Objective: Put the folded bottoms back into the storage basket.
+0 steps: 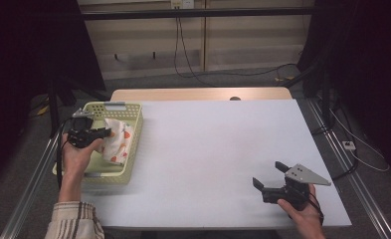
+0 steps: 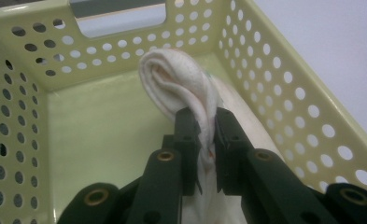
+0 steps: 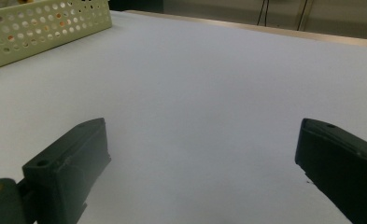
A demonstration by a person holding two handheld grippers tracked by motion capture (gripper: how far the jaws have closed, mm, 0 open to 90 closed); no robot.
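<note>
Cloth gripped in basket, lift-out not yet done.
Cloth (image 2: 181,84), white w/ orange print, sits inside yellow perforated basket (image 1: 136,130) at left of high view; a raised fold is clenched between jaws of left tool (image 2: 206,133). Judged: grasp made, cloth not clear of basket walls; removal and any laying out on table (image 1: 213,144) remain. Right tool (image 1: 270,175), lower right of high view, jaws spread wide, empty, well apart from basket.
</note>
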